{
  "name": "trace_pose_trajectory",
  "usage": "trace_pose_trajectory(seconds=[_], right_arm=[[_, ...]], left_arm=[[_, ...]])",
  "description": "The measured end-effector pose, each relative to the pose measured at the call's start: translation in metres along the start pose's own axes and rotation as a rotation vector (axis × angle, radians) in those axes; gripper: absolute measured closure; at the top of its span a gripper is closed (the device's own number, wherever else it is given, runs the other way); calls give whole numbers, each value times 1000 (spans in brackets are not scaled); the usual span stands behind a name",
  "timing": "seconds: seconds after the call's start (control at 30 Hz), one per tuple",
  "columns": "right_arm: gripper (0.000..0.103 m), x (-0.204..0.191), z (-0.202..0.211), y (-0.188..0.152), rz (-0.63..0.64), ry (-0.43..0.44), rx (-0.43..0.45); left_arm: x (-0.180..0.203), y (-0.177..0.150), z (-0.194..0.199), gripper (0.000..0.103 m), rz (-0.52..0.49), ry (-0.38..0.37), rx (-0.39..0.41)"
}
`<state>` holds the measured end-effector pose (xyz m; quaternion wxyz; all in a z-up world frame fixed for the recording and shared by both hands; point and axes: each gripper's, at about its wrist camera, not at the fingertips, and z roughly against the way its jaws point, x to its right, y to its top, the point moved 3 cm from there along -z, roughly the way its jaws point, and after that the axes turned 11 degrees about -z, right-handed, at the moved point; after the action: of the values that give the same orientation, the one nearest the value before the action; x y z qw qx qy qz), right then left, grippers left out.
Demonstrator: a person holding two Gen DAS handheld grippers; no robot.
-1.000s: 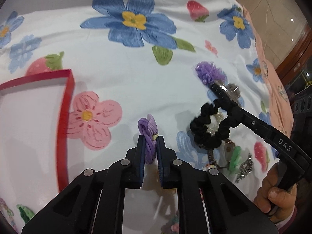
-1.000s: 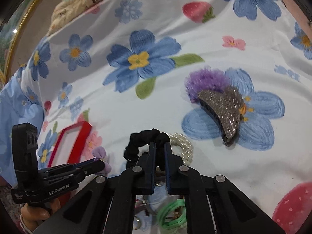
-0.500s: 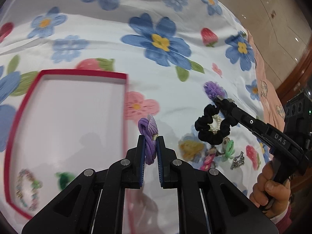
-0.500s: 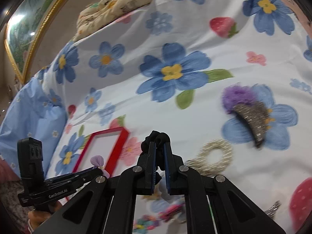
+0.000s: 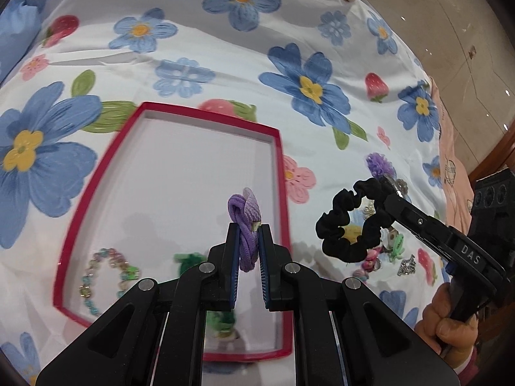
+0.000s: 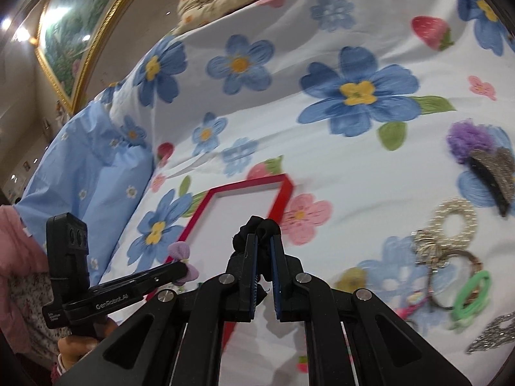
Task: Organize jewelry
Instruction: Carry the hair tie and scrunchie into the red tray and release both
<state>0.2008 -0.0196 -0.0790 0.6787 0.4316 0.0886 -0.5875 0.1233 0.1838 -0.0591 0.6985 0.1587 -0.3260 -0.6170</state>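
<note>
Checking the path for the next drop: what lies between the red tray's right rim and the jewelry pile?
Only bare floral bedsheet, its printed pink flower there, separates red tray from pile; left wrist view.

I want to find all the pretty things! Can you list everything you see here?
Red-rimmed shallow box: one, white inside, on the bedspread.
Beaded bracelet: one, pastel, inside the box.
Green hair tie: one, inside the box.
Purple elastic hair tie: one, held above the box.
Black fabric scrunchie: one, held right of the box.
Pearl ring scrunchie: one, white, on the bedspread.
Glittery hair claw: one, grey, beside purple fluff.
Floral bedspread: one, white with blue flowers.
Left gripper: black, shut.
Right gripper: black, shut.
</note>
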Motion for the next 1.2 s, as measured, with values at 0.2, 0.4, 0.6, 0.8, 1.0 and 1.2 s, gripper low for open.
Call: trace_pose_trajectory(seconds=[0.2, 0.4, 0.6, 0.8, 1.0, 1.2], right_arm=[[96, -19, -16, -5, -1, 36, -35], [96, -38, -44, -14, -3, 68, -92], [96, -48, -76, -25, 11, 65, -154], [96, -46, -108, -33, 38, -2, -224], [95, -38, -122, -39, 80, -90, -251], [91, -39, -129, -43, 128, -129, -272]], left_arm=[[-21, -4, 4, 93, 30, 24, 3], [-48, -7, 2, 93, 68, 50, -13], [-70, -13, -6, 93, 96, 65, -37], [-88, -16, -22, 93, 114, 86, -83], [-95, -22, -35, 92, 121, 97, -125], [-99, -24, -40, 88, 137, 108, -142]])
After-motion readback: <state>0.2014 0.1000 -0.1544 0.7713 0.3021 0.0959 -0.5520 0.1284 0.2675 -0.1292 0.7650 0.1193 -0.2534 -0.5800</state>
